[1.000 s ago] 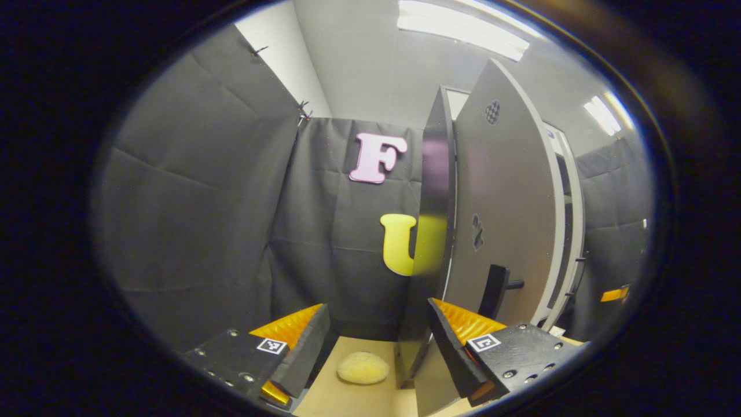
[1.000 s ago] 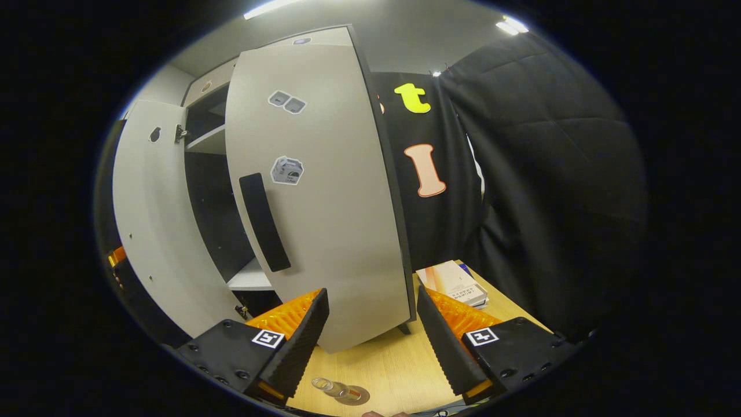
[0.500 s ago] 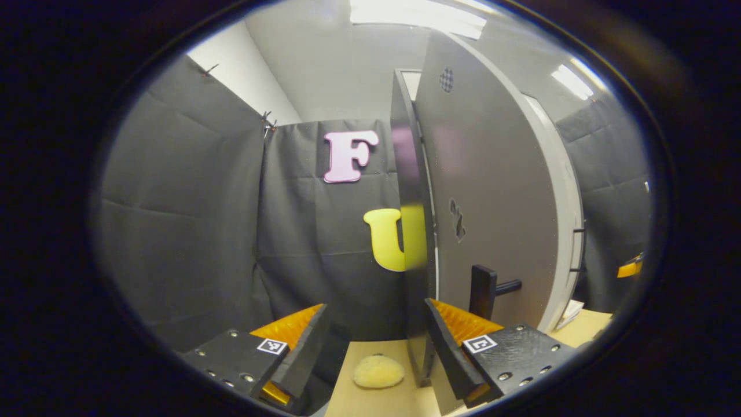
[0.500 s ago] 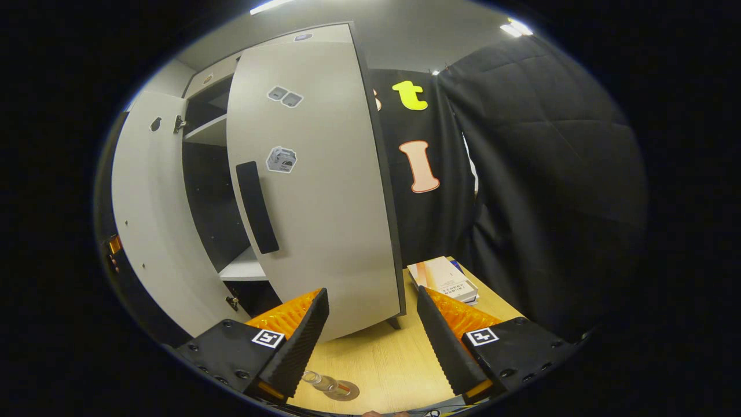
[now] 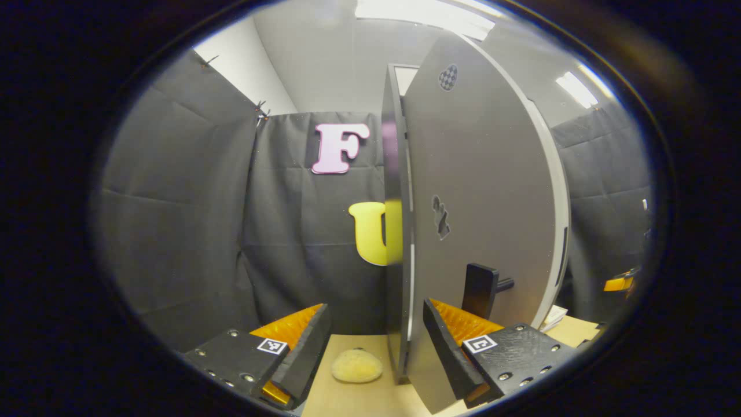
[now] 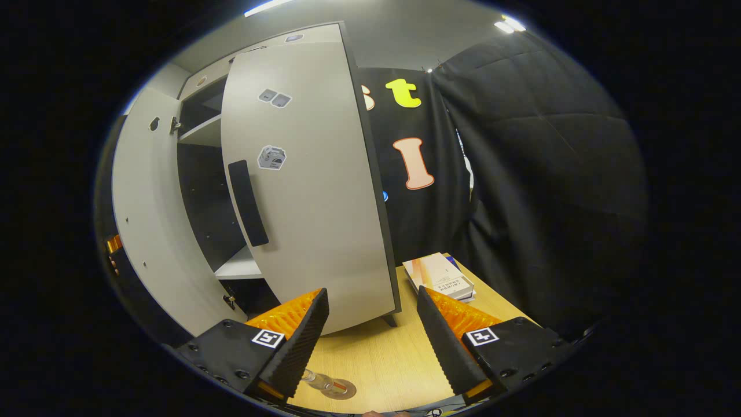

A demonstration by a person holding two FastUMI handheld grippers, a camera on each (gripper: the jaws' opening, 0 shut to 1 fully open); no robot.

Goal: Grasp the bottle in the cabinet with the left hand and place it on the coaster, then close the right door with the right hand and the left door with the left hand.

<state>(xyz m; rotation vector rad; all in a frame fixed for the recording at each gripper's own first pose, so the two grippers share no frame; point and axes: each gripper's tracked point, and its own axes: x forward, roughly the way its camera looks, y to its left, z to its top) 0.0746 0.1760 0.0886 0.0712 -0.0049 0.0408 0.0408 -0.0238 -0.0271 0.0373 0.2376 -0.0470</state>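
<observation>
Black quilted cloth walls (image 6: 538, 174) on all sides, grey ceiling with bright strip lights (image 5: 428, 11), pale wooden table top (image 6: 388, 359), stacked books (image 6: 441, 277) near the cloth at the far edge

**Surfaces and materials in the booth**

The cabinet's right door (image 6: 312, 191) is a smooth, matt pale-grey panel with a matt black handle (image 6: 248, 202). The left door (image 5: 480, 197) has a glossy dark edge. The table (image 6: 382, 359) is light wood grain — smooth. The booth wall (image 6: 538, 191) is quilted black cloth. The bottle (image 6: 319, 379) looks like clear glass or plastic. A fuzzy yellow pad (image 5: 356, 366) — perhaps sponge. Paper-covered books (image 6: 440, 277).
</observation>
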